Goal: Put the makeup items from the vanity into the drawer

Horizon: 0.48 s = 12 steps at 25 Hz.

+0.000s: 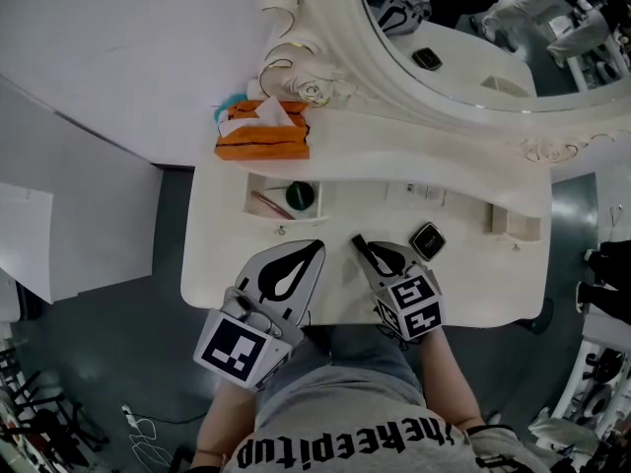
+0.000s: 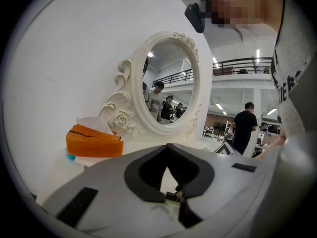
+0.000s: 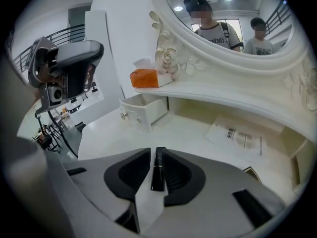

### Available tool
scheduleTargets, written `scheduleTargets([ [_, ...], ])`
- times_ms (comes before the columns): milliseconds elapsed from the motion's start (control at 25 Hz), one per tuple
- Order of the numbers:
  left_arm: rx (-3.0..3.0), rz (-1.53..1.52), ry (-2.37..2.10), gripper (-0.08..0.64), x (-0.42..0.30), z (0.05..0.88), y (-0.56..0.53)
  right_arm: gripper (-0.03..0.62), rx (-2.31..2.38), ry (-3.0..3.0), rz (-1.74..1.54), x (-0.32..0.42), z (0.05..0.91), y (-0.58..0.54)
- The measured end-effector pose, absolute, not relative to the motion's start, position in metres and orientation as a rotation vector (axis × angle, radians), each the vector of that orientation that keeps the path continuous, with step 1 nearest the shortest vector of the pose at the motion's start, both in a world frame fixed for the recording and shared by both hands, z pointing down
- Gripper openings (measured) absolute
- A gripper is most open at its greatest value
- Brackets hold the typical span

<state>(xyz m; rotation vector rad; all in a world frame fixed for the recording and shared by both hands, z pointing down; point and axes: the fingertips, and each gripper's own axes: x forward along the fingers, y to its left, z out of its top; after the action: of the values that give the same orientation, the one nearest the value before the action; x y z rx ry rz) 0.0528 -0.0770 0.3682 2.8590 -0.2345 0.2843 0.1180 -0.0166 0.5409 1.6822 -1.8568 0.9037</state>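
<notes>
My right gripper (image 1: 370, 251) hovers over the middle of the white vanity top (image 1: 217, 254). A slim black makeup tube (image 3: 158, 170) stands between its jaws, against the right pad, with a bright gap on the left side, so the jaws are open. In the head view the tube (image 1: 362, 248) pokes out past the fingertips. The small left drawer (image 1: 254, 197) is pulled out and holds a round green item (image 1: 301, 196) and a thin reddish pencil (image 1: 268, 205). A black square compact (image 1: 427, 239) lies right of the gripper. My left gripper (image 1: 317, 246) is shut and empty.
An orange tissue box (image 1: 262, 138) sits on the upper shelf above the drawer. The ornate oval mirror (image 1: 463, 37) rises behind. A printed leaflet (image 3: 242, 137) lies under the shelf. Another open compartment (image 1: 513, 227) is at the right end. My body is at the table's front edge.
</notes>
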Motion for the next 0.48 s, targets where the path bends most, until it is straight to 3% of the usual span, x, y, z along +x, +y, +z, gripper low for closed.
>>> scheduleTargets([
  [480, 2.843, 0.303, -0.24, 0.022, 0.05, 0.376, -0.08, 0.107, 1.662, -1.805, 0.917, 0.121, 0.558, -0.015],
])
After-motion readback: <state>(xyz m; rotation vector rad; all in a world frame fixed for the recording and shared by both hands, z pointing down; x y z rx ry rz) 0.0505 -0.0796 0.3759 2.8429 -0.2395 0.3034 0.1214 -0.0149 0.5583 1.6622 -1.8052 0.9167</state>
